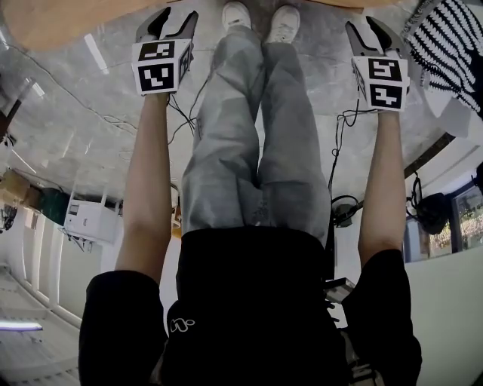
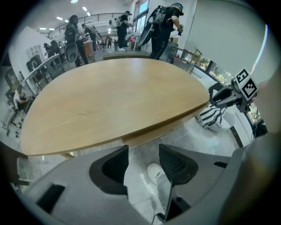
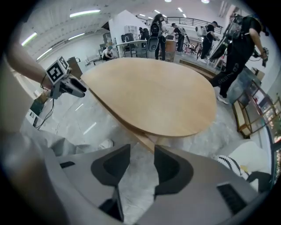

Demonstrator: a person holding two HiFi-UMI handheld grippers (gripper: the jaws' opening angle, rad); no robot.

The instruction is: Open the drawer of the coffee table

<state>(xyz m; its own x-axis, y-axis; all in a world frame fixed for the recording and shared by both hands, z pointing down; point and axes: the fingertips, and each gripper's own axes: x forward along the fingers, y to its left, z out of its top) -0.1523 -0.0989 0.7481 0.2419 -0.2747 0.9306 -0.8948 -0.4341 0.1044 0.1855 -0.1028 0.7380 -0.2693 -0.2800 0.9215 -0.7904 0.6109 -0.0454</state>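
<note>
The coffee table (image 2: 114,101) stands right in front of you, low down near your feet. Its top is smooth light wood, shaped a bit like an egg. Under the near edge of the top is a flat wooden piece (image 2: 149,137). I cannot tell if that is the drawer front.

Your left gripper (image 2: 144,154) has its jaws wide apart. Nothing is between them, only grey floor and your white shoe (image 2: 154,172). Your right gripper (image 3: 141,154) is wide apart too, with only floor in the gap. It holds nothing.

In the head view both your arms reach down, one on each side of your legs. The left gripper (image 1: 175,19) and the right gripper (image 1: 370,34) point down at the floor, just short of the table's edge (image 1: 60,22).

A black and white striped thing (image 1: 453,38) lies on the floor to your right. Black cables (image 1: 339,128) hang by your legs. A white box (image 1: 90,219) sits on your left. People stand far behind the table.
</note>
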